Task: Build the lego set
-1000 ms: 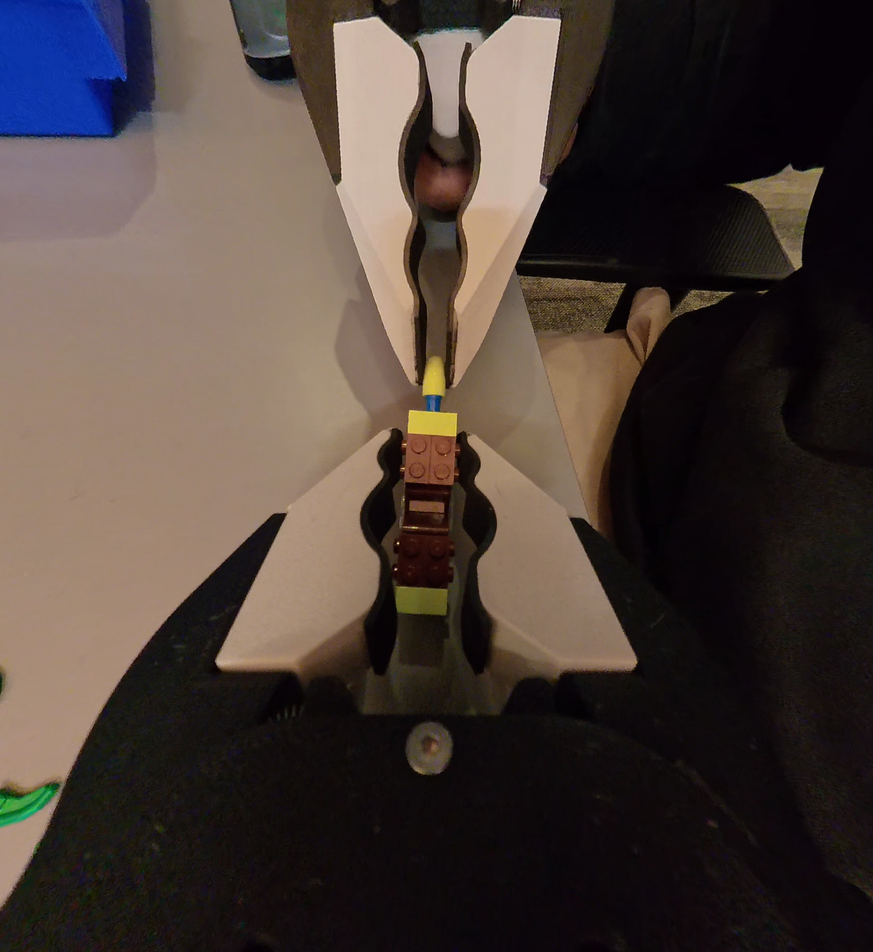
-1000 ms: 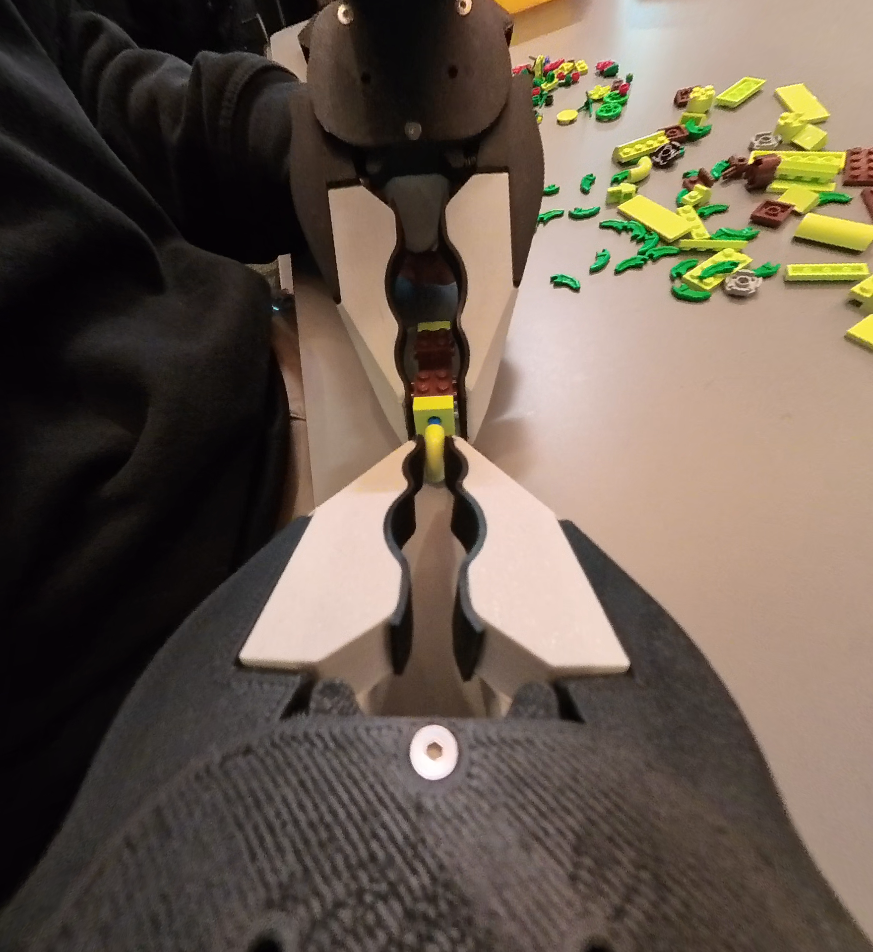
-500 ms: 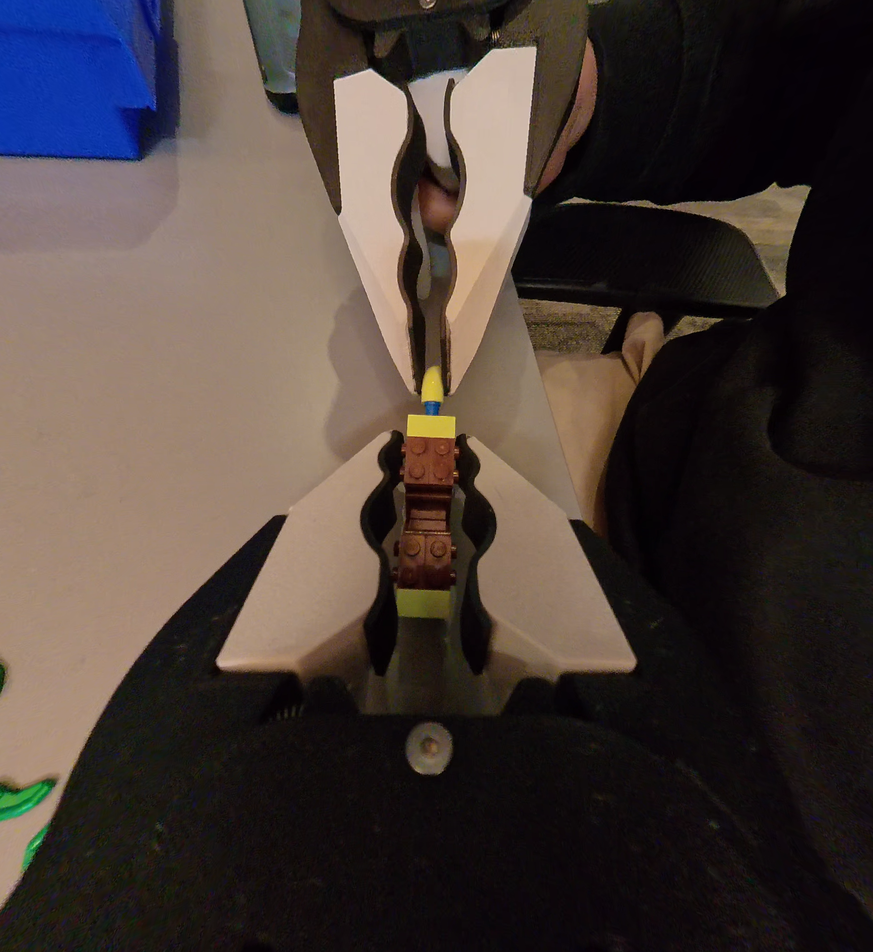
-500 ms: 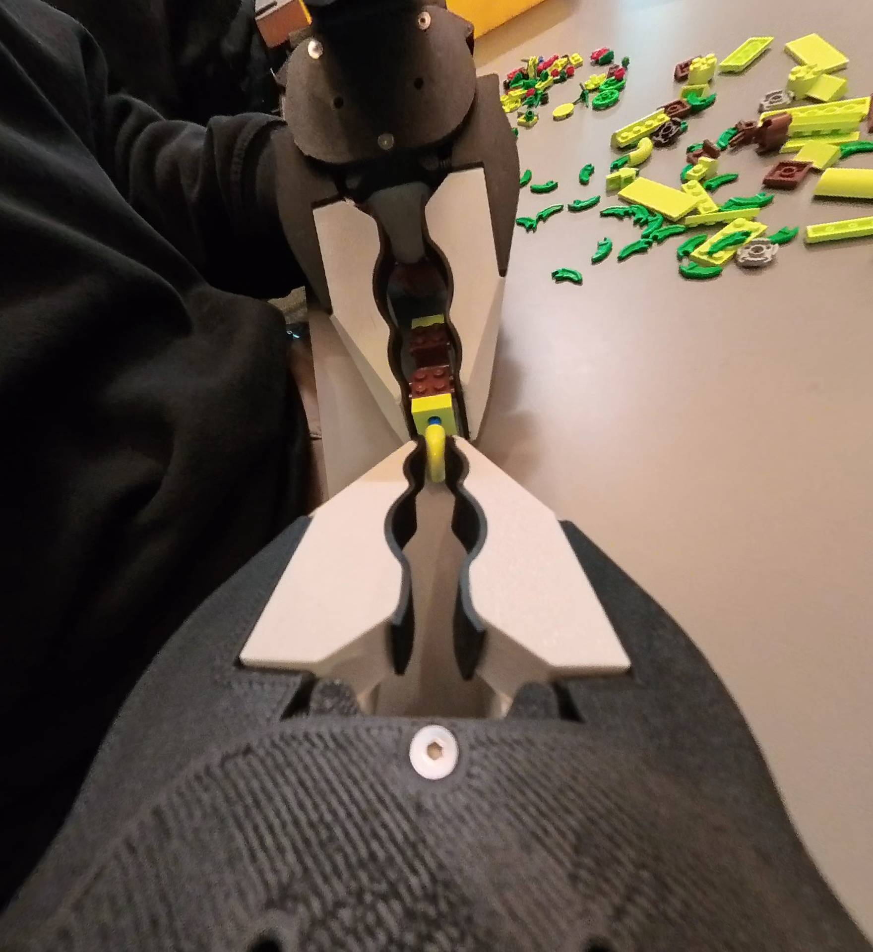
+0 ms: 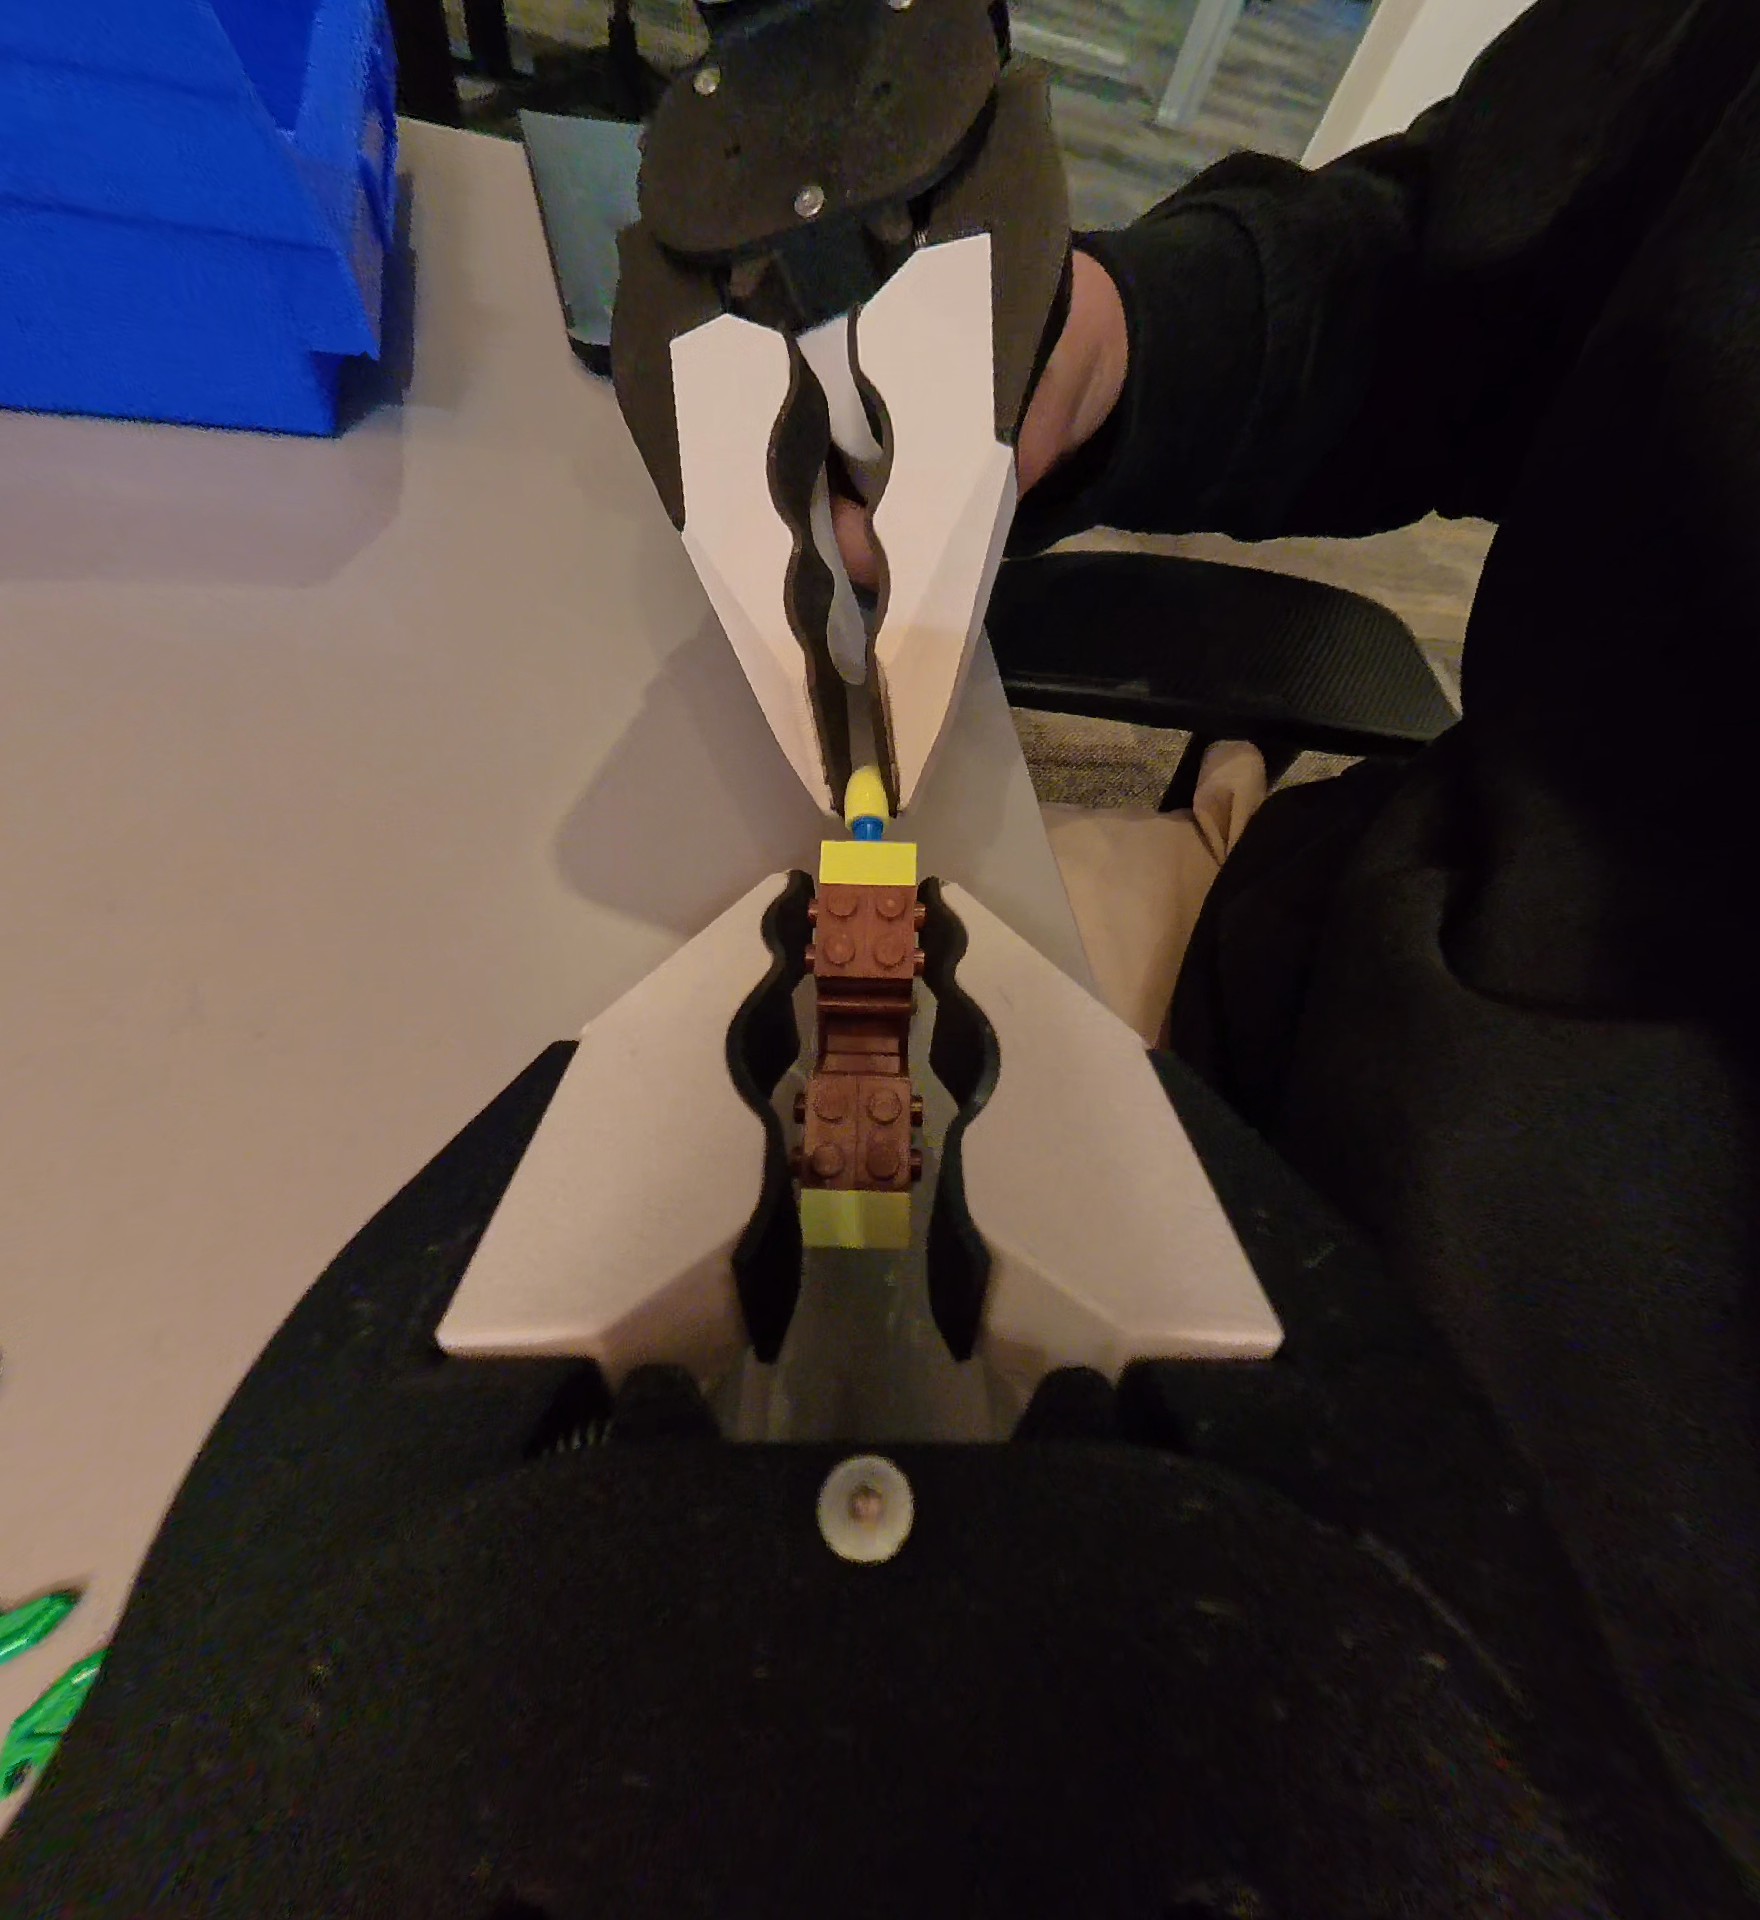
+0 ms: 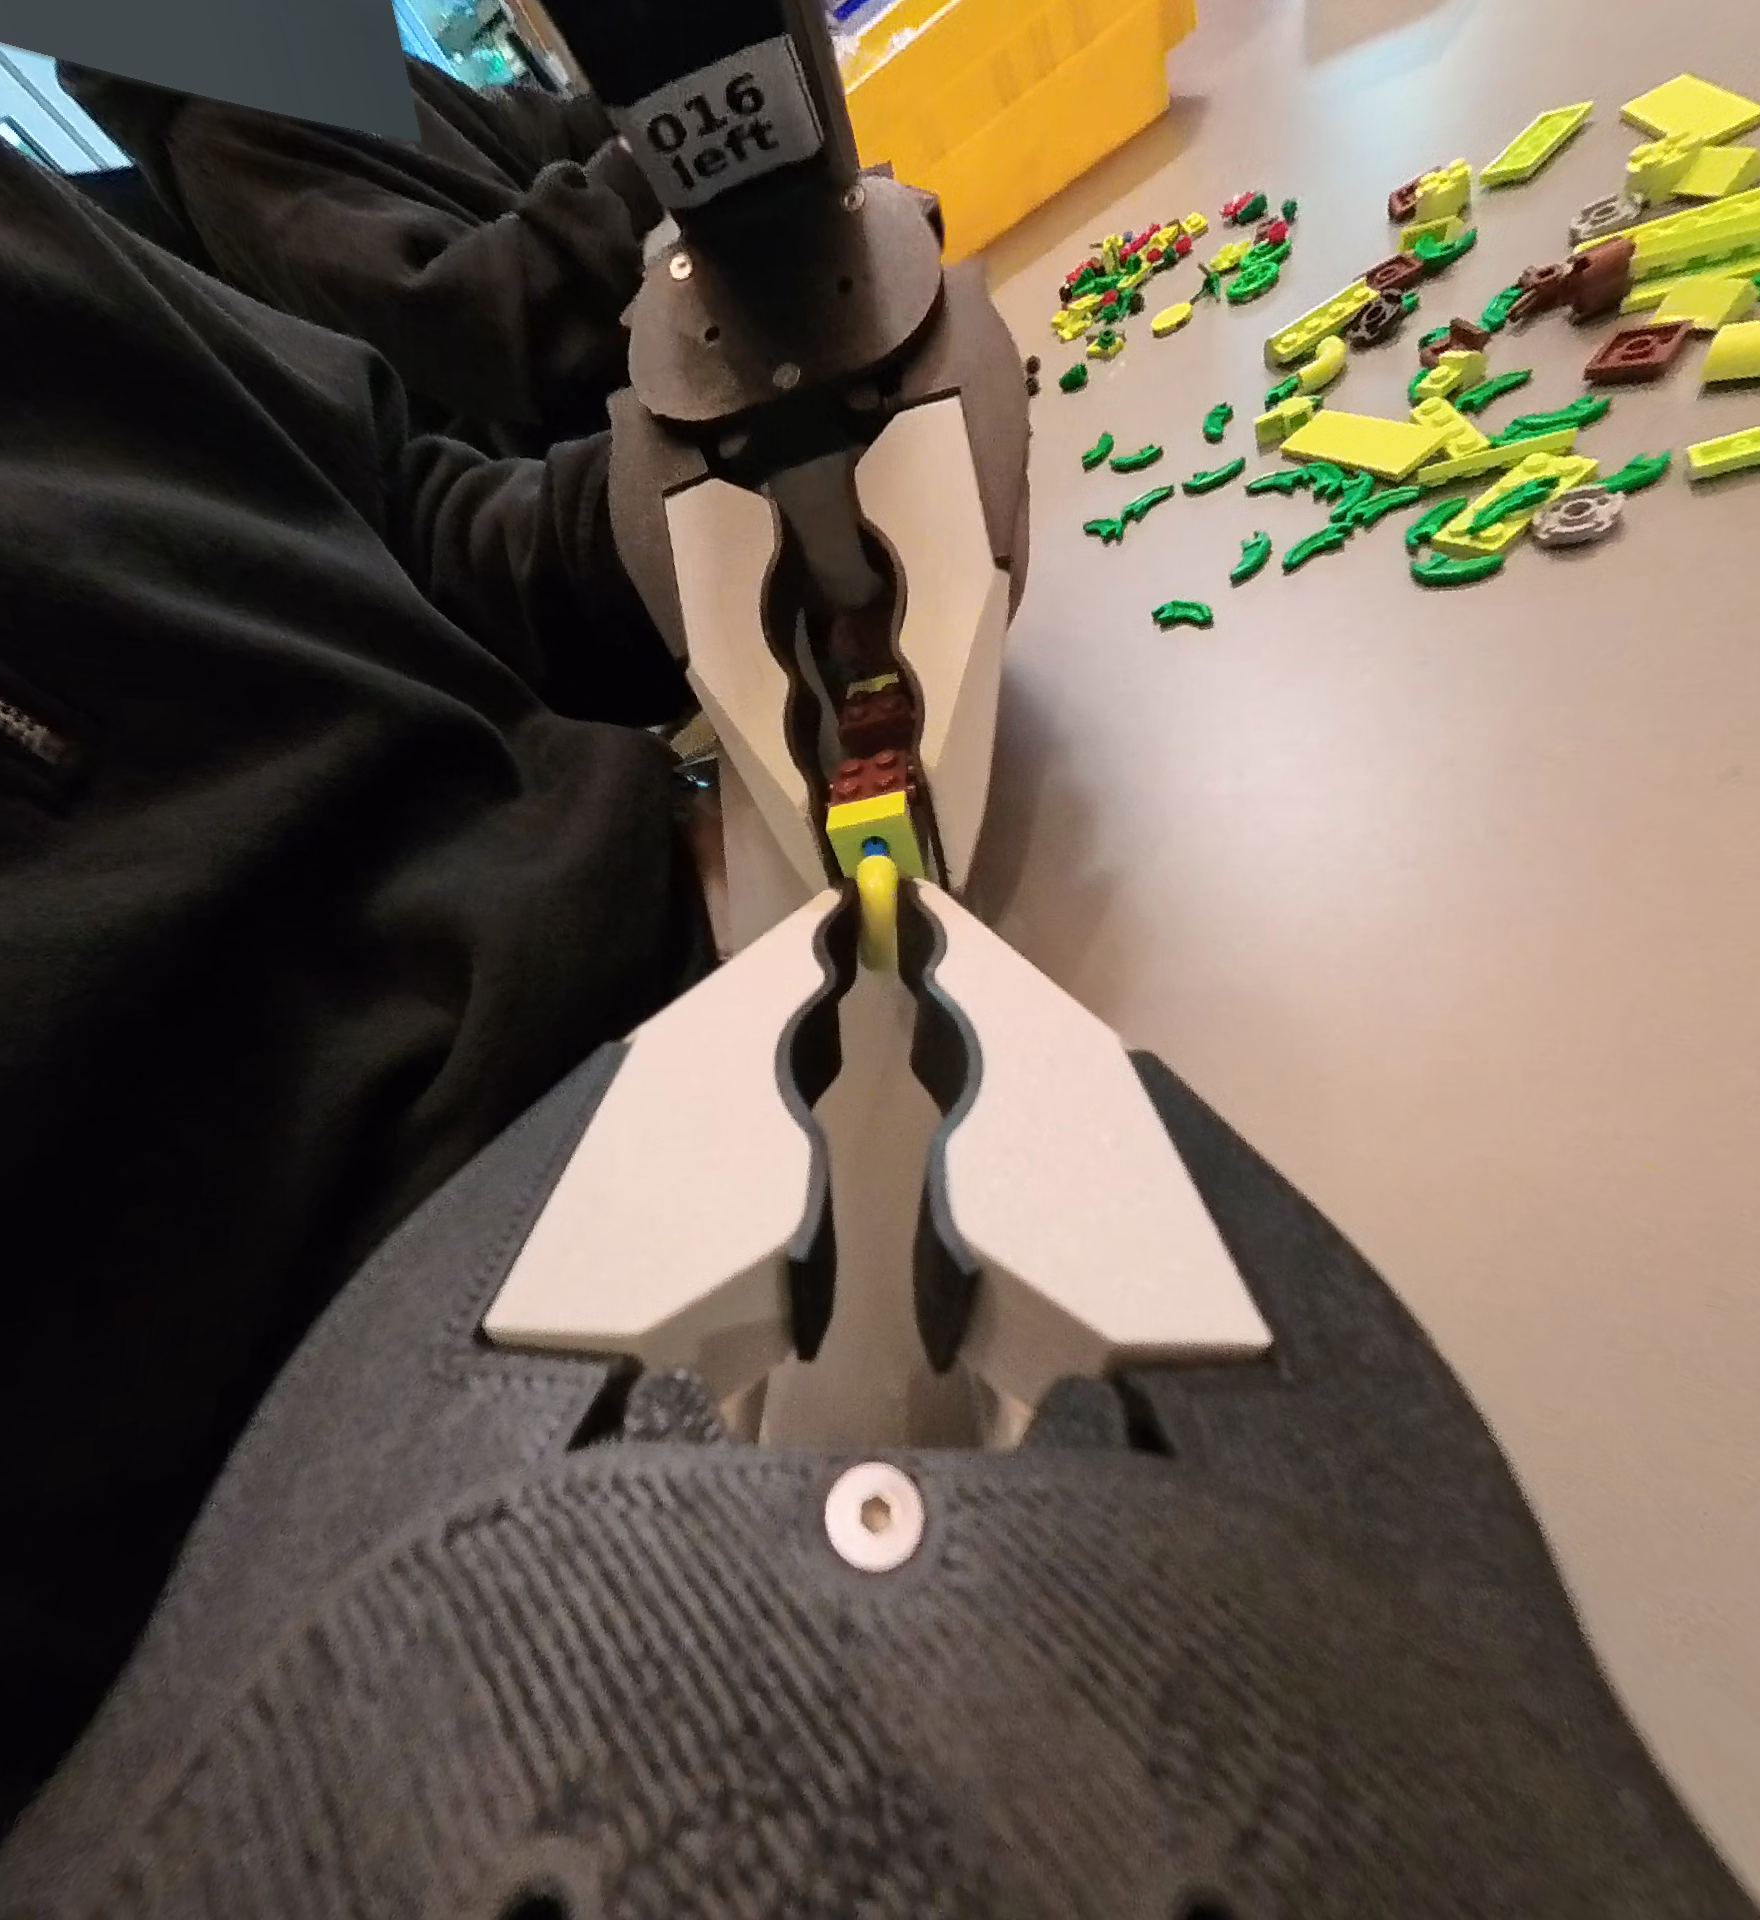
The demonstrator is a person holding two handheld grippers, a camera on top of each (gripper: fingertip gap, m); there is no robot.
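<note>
While left gripper clamps brown assembly, right gripper pinches yellow piece near table edge

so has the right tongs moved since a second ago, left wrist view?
Yes. The right tongs has tilted: its black body now sits higher against the blue plastic bin, tips still on the small yellow peg.

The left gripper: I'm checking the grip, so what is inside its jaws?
The left gripper clamps a brown brick assembly with a yellow-green brick at its front end and another at its back. Its underside and clamped sides are hidden.
</note>
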